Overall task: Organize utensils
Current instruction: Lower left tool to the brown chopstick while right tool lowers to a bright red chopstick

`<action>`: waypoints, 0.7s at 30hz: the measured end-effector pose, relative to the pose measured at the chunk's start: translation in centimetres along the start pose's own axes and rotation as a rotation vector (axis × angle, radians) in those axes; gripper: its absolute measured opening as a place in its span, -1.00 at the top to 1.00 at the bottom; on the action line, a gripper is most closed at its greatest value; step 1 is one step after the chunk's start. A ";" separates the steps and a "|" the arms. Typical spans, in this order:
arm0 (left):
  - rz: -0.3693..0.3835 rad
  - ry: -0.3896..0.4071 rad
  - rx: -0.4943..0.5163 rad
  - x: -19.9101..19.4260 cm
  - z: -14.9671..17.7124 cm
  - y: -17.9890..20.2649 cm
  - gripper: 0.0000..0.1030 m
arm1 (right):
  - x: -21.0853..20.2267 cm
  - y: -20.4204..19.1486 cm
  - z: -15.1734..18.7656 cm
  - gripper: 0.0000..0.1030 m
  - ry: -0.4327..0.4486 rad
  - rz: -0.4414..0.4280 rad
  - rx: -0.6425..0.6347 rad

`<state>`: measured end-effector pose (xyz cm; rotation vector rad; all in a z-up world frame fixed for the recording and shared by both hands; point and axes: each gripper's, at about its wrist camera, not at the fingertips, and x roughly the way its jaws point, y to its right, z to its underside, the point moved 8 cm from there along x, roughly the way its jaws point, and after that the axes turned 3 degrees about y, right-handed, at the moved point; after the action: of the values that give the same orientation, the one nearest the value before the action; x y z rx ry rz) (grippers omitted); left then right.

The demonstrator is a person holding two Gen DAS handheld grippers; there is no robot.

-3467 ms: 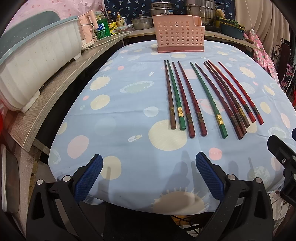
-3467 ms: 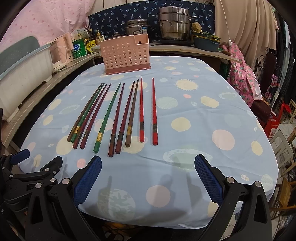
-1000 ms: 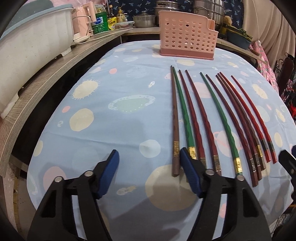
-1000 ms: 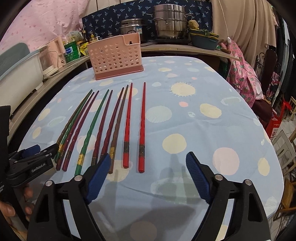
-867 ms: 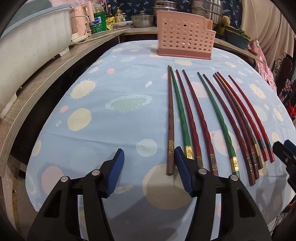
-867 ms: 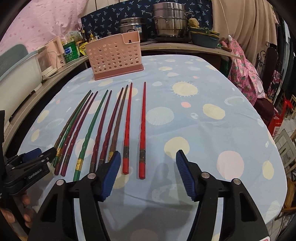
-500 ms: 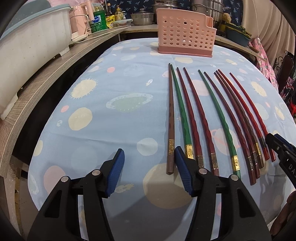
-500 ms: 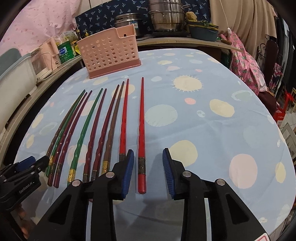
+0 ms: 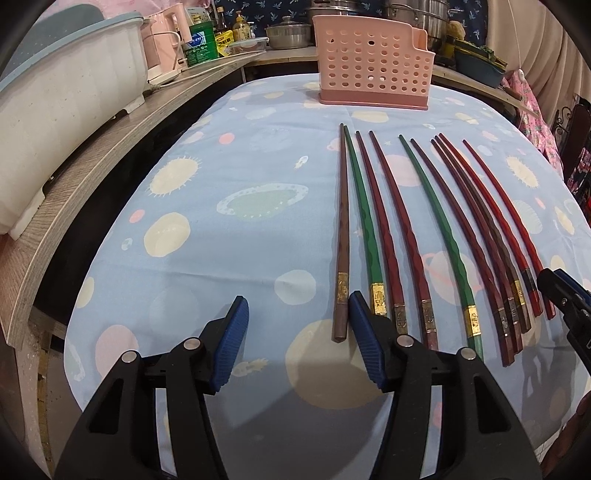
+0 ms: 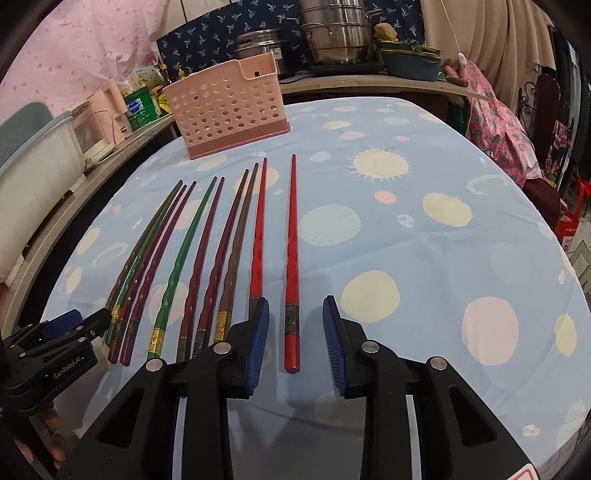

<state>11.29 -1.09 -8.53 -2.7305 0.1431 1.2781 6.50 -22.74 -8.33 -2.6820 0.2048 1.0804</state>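
Left gripper [image 9: 297, 338]: jaws apart, brown chopstick [image 9: 341, 258] by right pad.
Right gripper [image 10: 293, 334]: jaws unclenched, straddling red chopstick [image 10: 291, 258].
Chopsticks: on worktop [image 10: 424, 229], before basket [image 10: 231, 107].
Right view only: pots [image 10: 332, 33].

My left gripper [image 9: 297, 330] is black plastic with ribbed blue pads [image 9: 229, 347] and round silver screws [image 9: 192, 344] on each arm. My right gripper [image 10: 293, 341] has the same build; white lettering marks the side of my left one's body.
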 end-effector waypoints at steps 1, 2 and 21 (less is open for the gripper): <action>-0.001 0.000 -0.002 0.0 0.0 0.0 -0.05 | 0.0 -0.1 0.1 0.46 0.001 -0.003 -0.003; -0.001 0.001 -0.006 0.0 0.0 0.0 -0.05 | -0.1 -0.1 0.1 0.46 0.004 -0.007 -0.008; 0.027 0.022 -0.041 0.0 0.2 -0.4 -0.05 | -1.1 1.8 -0.4 0.58 0.025 -0.036 0.026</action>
<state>11.21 -0.66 -8.61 -2.7873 0.1589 1.2715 5.55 -24.53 -7.63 -2.6668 0.1727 1.0273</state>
